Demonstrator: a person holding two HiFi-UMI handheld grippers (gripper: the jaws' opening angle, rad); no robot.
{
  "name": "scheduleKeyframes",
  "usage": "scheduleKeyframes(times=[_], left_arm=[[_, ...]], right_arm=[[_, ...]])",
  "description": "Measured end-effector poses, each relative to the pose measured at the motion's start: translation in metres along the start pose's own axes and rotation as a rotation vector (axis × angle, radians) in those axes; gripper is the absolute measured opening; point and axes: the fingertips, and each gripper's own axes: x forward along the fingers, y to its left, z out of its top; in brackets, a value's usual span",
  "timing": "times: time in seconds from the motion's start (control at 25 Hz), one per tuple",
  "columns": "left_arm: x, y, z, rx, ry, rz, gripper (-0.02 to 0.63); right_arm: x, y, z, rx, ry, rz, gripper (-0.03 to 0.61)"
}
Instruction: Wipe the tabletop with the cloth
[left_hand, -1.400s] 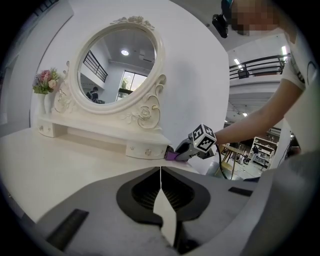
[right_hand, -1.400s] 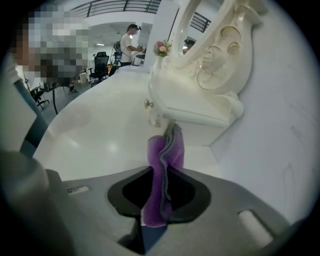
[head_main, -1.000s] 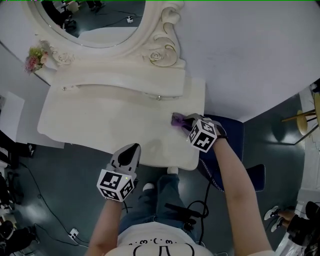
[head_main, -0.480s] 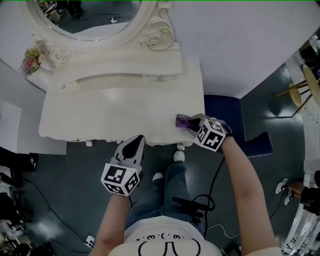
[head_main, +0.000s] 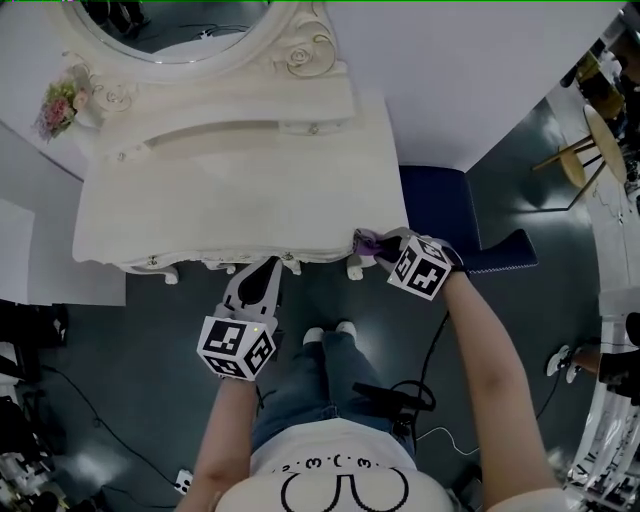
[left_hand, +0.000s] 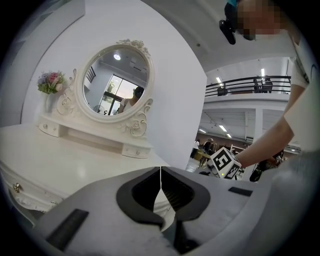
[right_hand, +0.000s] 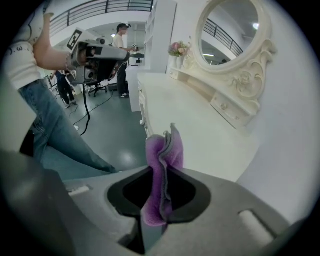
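Dark grey floor (head_main: 120, 400) surrounded a white dressing table (head_main: 230, 200) that stood against a pale wall (head_main: 480, 70), seen from above with the person's jeans (head_main: 300, 390) at 6 o'clock of the table. An oval mirror (head_main: 170, 30) in a carved frame rose at the table's 12 o'clock edge. A blue seat (head_main: 435, 215) stood at 3 o'clock of the table, close beside it. A small bunch of pink flowers (head_main: 55, 105) sat at 10 o'clock, next to the mirror frame.

The left gripper (head_main: 262, 275) was held over the floor just off the table's front edge, at about 6 o'clock. Its jaws were pressed together with nothing between them, and they pointed toward 12 o'clock.

The right gripper (head_main: 378, 245) was held at the table's 5 o'clock corner. Its jaws were clamped on a purple cloth (head_main: 365, 242). In the right gripper view the cloth (right_hand: 165, 147) stood bunched and folded, sticking out past the jaw tips above the front edge of the tabletop (right_hand: 200, 125). Whether the cloth touched the tabletop could not be told.
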Motion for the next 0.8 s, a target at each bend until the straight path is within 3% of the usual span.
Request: scheduleKeyframes(times=[0.12, 0.2, 0.4, 0.64, 0.8], left_arm=[[-0.009, -0.001, 0.005, 0.000, -0.020, 0.018, 0.003], [-0.016, -0.003, 0.010, 0.009, -0.033, 0.030, 0.003], [-0.033, -0.005, 0.021, 0.019, -0.063, 0.086, 0.003], [-0.052, -0.019, 0.039, 0.051, -0.108, 0.140, 0.003], [-0.064, -0.020, 0.054, 0.076, -0.143, 0.186, 0.003]], right_arm=[[0.007, 0.036, -0.025, -0.042, 0.109, 0.121, 0.072], [0.005, 0.047, -0.030, -0.011, 0.088, 0.126, 0.072], [-0.048, 0.017, 0.012, 0.147, -0.192, -0.044, 0.072], [-0.125, 0.001, 0.069, 0.128, -0.367, -0.218, 0.072], [-0.160, 0.002, 0.101, 0.145, -0.481, -0.289, 0.072]])
